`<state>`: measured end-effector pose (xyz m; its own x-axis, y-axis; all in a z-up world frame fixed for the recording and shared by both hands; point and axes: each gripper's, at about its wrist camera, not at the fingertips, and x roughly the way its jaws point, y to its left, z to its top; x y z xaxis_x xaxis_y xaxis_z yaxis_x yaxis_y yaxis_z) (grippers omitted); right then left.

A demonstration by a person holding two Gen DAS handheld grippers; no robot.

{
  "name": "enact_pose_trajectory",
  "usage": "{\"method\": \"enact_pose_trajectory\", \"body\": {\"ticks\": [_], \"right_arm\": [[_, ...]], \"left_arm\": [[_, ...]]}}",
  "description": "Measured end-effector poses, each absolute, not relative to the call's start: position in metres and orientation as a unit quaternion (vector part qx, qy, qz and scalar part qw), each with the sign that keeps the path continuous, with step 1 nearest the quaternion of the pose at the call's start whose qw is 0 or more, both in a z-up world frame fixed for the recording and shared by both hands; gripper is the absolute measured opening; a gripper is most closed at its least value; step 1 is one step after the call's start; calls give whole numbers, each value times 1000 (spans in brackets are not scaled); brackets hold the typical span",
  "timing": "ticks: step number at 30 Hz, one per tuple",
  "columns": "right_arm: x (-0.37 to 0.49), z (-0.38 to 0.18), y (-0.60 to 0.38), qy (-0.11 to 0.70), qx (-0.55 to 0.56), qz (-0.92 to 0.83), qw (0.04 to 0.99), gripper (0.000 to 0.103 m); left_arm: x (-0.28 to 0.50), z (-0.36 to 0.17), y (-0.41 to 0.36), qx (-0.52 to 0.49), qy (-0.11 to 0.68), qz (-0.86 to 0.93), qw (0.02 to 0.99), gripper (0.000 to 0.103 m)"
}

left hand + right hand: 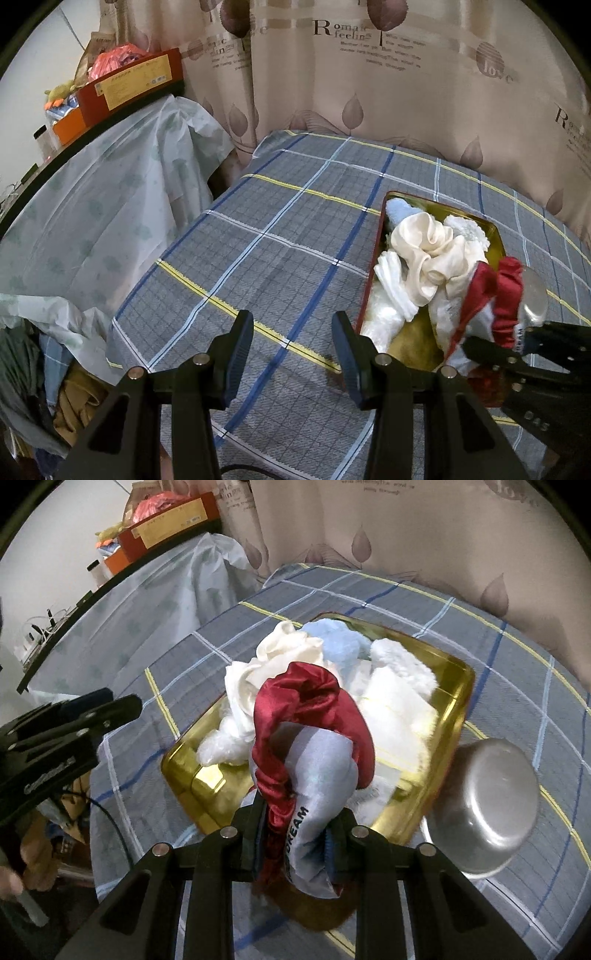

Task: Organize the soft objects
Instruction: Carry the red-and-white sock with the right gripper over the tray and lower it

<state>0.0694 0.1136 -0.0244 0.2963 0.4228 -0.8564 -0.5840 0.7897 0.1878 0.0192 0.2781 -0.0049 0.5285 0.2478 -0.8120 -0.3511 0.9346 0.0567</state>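
Note:
My right gripper [295,823] is shut on a dark red satin scrunchie [306,701] together with a pale grey printed label cloth [317,764]. It holds them just above the near end of a gold tin tray [184,771]. In the tray lie a cream satin scrunchie [424,251], white fluffy pieces [402,664] and a light blue fluffy piece [340,642]. My left gripper [292,325] stands open over the plaid sheet to the left of the tray [371,280], with nothing between its fingers. In the left wrist view the right gripper [480,350] comes in from the right with the red scrunchie [506,291].
An upturned metal bowl [487,805] sits against the tray's right side on the plaid bed sheet [258,240]. A patterned curtain [369,74] hangs behind the bed. To the left is a plastic-covered table [92,206] bearing boxes [129,85].

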Motion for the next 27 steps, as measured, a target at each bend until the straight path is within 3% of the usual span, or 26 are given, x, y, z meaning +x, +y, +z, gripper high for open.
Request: {"method": "enact_pose_trajectory", "body": {"ticks": [10,16,18,23,27], "right_arm": [[86,-36,131,491,-79,298,815,22],[78,-32,129,478,-67,295,825,41],[76,-28,127,475,-65,294,827,59],[68,-18,123,460,-67,287,838,76],[61,-7,117,446,-63,281,847,83]], "left_arm": [[21,-7,281,-65,455,174,871,45],[21,-9,280,-67,453,174,872,45],[21,-9,280,-65,454,173,871,45],[21,-10,276,-60,454,169,873,45],[22,-11,273,-61,454,166,873,45]]}}
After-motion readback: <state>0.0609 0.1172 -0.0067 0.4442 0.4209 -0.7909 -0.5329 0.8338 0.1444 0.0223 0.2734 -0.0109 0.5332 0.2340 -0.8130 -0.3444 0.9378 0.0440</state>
